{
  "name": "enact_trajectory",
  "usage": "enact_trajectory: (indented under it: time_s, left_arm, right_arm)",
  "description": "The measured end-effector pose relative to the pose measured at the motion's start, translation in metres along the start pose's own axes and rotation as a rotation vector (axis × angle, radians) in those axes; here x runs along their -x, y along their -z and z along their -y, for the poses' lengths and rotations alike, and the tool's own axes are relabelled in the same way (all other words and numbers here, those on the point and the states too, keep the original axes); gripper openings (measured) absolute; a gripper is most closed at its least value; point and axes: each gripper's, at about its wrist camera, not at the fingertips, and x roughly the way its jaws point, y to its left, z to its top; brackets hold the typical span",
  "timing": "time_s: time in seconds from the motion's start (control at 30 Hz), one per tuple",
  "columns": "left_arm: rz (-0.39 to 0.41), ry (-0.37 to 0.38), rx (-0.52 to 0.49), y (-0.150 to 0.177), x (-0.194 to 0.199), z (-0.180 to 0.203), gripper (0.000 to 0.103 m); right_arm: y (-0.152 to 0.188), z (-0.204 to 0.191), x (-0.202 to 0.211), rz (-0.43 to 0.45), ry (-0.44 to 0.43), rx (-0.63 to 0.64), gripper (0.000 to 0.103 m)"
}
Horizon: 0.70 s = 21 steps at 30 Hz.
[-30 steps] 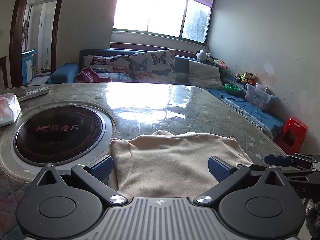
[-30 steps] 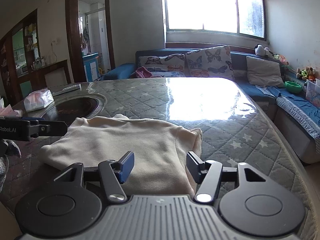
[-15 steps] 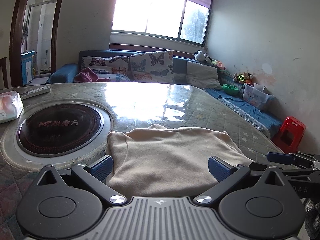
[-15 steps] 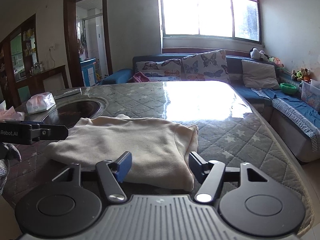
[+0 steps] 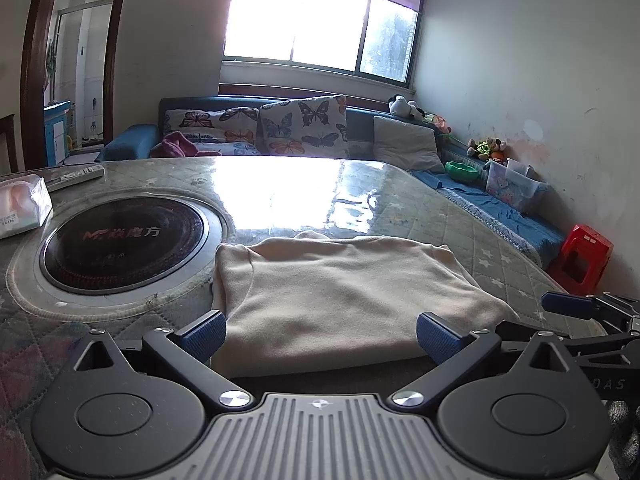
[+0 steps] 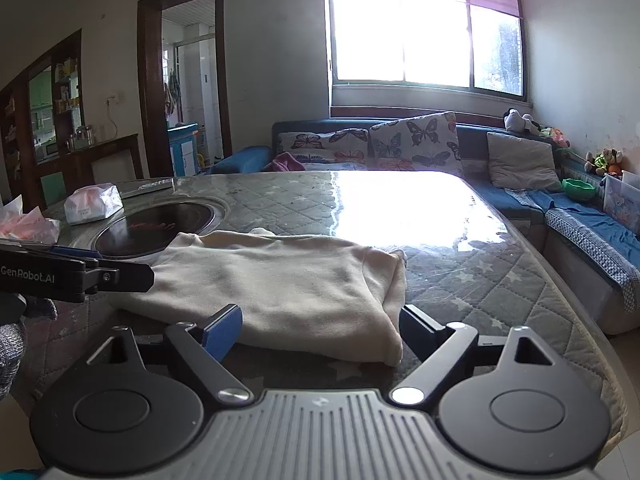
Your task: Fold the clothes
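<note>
Both grippers drawn back from folded sweater (image 5: 340,292), jaws wide, cooktop (image 5: 120,244) beside.

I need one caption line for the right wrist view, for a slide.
Open right gripper faces the near edge of a folded cream sweater on the quilted table.

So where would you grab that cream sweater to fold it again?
Probably at the near edge of the sweater, one gripper per corner, coming in low from the front. It lies flat on the table, and that layered edge faces both open grippers.
</note>
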Motion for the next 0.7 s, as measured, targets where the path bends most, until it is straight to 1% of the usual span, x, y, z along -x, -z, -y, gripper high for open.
enact_trajectory:
  time_s: [0.03, 0.13, 0.17, 0.53, 0.7]
  left_arm:
    - [0.0, 0.0, -0.001, 0.001, 0.0, 0.0, 0.103]
    - [0.002, -0.001, -0.005, 0.002, 0.002, 0.002, 0.103]
    - [0.003, 0.002, -0.006, 0.003, 0.003, 0.002, 0.103]
    - [0.015, 0.01, -0.003, 0.009, 0.011, 0.001, 0.103]
    - [0.022, 0.019, -0.016, 0.011, 0.013, 0.004, 0.103]
  right_arm:
    - [0.0, 0.0, 0.0, 0.001, -0.003, -0.001, 0.089]
    - [0.001, -0.002, 0.004, 0.018, -0.002, -0.003, 0.101]
    - [0.002, -0.003, 0.006, 0.028, -0.003, -0.001, 0.103]
    - [0.004, -0.004, 0.008, 0.025, -0.015, -0.027, 0.103]
    - [0.005, -0.005, 0.011, 0.031, 0.002, -0.025, 0.103]
